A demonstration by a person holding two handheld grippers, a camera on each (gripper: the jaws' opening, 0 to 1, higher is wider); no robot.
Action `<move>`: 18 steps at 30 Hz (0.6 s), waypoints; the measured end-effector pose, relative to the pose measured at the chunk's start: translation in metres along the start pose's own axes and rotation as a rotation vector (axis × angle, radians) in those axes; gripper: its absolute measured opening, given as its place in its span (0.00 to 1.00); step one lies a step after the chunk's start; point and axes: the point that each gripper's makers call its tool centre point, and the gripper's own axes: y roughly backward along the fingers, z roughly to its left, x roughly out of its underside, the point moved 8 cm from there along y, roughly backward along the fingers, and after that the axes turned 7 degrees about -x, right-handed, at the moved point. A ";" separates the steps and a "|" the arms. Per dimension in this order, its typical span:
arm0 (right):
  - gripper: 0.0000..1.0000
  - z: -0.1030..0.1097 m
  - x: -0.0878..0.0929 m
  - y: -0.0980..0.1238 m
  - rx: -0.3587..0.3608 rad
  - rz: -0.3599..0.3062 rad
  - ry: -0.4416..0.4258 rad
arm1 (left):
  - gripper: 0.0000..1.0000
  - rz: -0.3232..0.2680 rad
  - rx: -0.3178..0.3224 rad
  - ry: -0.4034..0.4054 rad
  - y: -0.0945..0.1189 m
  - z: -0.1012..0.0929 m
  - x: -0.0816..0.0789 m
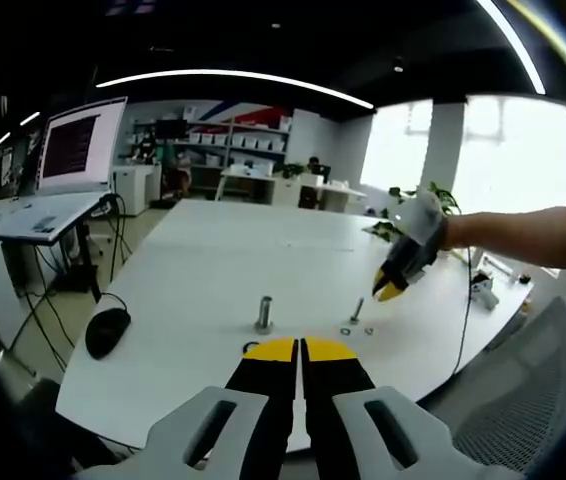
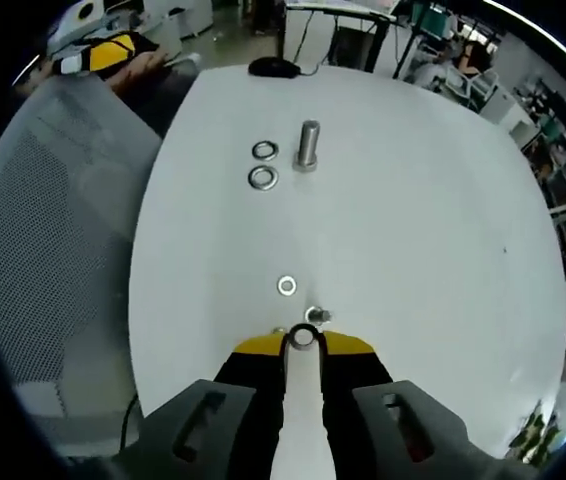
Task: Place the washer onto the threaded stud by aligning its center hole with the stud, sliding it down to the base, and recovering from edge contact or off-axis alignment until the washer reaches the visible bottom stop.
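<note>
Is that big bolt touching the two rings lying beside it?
Apart. In the right gripper view, bare white table separates the big bolt from both rings.

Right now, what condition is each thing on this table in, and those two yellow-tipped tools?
Right gripper: fingers shut on a washer, above the small stud.
Held washer: pinched, not yet on a stud.
Small stud: upright, bare.
Large stud: upright, bare.
Two washers beside the large stud: flat on the table.
Lone washer: flat, near the small stud.
Left gripper: fingers shut, empty.
Mouse: resting at the table edge.
</note>
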 end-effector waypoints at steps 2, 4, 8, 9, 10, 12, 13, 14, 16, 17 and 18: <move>0.14 -0.001 -0.003 0.000 0.006 0.001 0.018 | 0.00 0.000 0.000 0.000 0.000 0.000 0.000; 0.14 -0.002 -0.004 -0.001 0.011 0.006 0.037 | 0.00 0.000 0.000 0.000 0.000 0.000 0.000; 0.14 -0.006 -0.008 -0.004 0.046 0.076 0.126 | 0.00 0.001 0.000 0.000 0.000 0.000 0.000; 0.14 -0.005 -0.009 -0.007 0.040 0.081 0.125 | 0.00 0.001 0.000 0.000 0.000 0.000 0.000; 0.14 -0.005 -0.010 -0.008 0.037 0.083 0.124 | 0.00 0.001 0.000 0.000 0.000 0.000 0.000; 0.14 -0.006 -0.011 -0.010 0.033 0.090 0.132 | 0.00 0.000 -0.001 0.001 0.000 0.000 0.000; 0.14 -0.007 -0.011 -0.010 0.033 0.090 0.134 | 0.00 0.000 -0.001 0.001 0.000 0.000 0.000; 0.14 -0.007 -0.012 -0.010 0.034 0.088 0.134 | 0.00 0.000 -0.001 0.001 0.000 0.000 0.000; 0.14 -0.008 -0.013 -0.011 0.035 0.084 0.134 | 0.00 0.000 -0.001 0.001 0.000 0.001 0.000; 0.14 -0.009 -0.013 -0.011 0.035 0.086 0.135 | 0.00 0.000 -0.002 0.002 0.000 0.001 0.000; 0.14 -0.009 -0.013 -0.012 0.033 0.091 0.140 | 0.00 0.000 -0.002 0.002 0.000 0.001 0.000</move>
